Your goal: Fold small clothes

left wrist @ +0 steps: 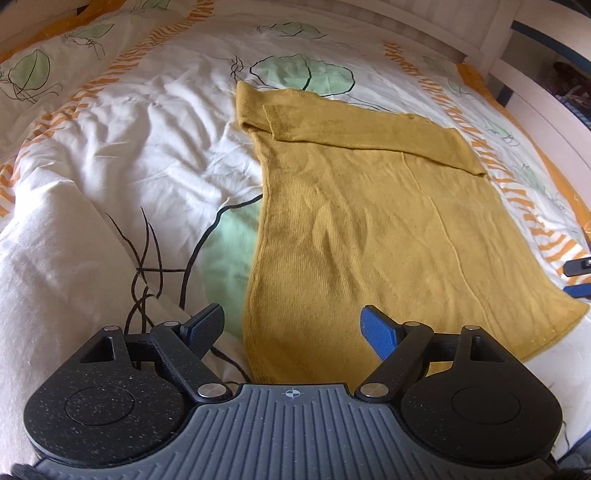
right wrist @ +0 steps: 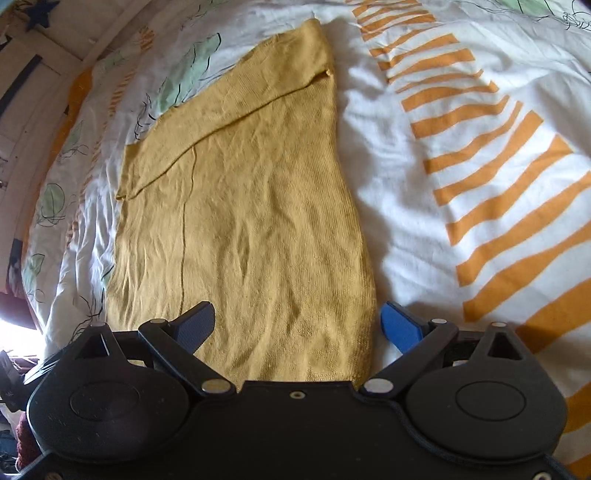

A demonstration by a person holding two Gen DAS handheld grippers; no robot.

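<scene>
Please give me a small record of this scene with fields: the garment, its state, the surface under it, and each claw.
garment: mustard yellow knit top, lying flat
fold state: one sleeve folded across the far end; body not yet folded
surface: white duvet with green leaves and orange stripes
left claw: open, holding nothing, over the near left edge of the top
right claw: open, holding nothing, over the near right edge of the top
surroundings: white bed frame beyond the duvet

Right gripper (left wrist: 580, 275) cut off at frame edge, garment's (right wrist: 240, 221) near hem hidden behind gripper body
</scene>
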